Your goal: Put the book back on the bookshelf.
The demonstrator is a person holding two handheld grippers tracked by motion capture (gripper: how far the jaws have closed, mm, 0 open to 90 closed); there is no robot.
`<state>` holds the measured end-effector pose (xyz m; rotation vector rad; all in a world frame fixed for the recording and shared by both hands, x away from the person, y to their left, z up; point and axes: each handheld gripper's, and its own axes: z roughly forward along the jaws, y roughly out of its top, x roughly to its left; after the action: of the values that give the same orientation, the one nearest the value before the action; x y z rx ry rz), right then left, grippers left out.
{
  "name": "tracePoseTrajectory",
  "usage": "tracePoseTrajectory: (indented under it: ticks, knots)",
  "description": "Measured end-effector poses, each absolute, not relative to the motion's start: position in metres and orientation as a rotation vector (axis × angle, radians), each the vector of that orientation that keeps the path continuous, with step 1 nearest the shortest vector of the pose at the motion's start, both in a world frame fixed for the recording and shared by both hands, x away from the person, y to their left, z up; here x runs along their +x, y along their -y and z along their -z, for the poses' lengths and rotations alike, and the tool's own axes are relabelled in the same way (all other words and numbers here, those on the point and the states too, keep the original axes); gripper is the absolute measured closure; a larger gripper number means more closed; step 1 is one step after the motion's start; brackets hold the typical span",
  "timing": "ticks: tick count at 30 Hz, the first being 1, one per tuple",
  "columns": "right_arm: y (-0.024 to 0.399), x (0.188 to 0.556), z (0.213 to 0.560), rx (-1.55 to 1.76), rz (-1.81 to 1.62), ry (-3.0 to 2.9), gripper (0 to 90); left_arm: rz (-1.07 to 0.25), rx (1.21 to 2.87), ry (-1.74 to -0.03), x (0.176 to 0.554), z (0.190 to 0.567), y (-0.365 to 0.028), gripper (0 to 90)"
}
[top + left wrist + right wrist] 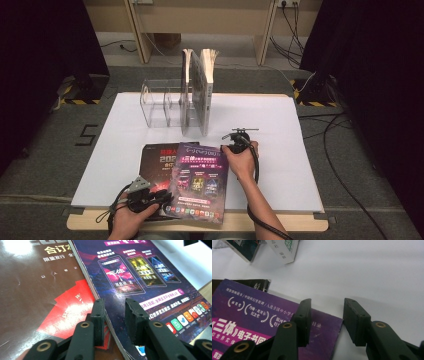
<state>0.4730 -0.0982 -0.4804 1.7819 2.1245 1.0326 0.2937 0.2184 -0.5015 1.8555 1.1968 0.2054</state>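
Both grippers bracket the purple magazine (199, 182), long axis running near to far: my left gripper (113, 308) straddles its near-left edge, jaws spread, while my right gripper (325, 312) gapes over its far-right corner.

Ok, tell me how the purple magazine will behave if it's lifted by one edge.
The purple magazine looks thin and flat, so it will probably sag when lifted by an edge. Its cover shines under the light, so it may slide on the dark magazine that it partly overlaps. It seems light for its size.
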Motion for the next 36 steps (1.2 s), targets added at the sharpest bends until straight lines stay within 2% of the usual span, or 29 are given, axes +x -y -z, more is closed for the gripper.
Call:
tracePoseTrajectory:
  ticks: [19, 25, 36]
  knots:
    - [0.108, 0.468, 0.48, 1.867, -1.077, -2.104, 58.5, -0.269, 1.874, -1.234, 0.29, 0.498, -0.21, 71.2]
    - [0.109, 0.467, 0.477, 1.89, -1.04, -2.122, 55.6, -0.266, 1.874, -1.234, 0.29, 0.498, -0.211, 71.6]
    - [0.11, 0.465, 0.477, 1.88, -1.033, -2.125, 55.7, -0.267, 1.871, -1.235, 0.289, 0.498, -0.211, 71.7]
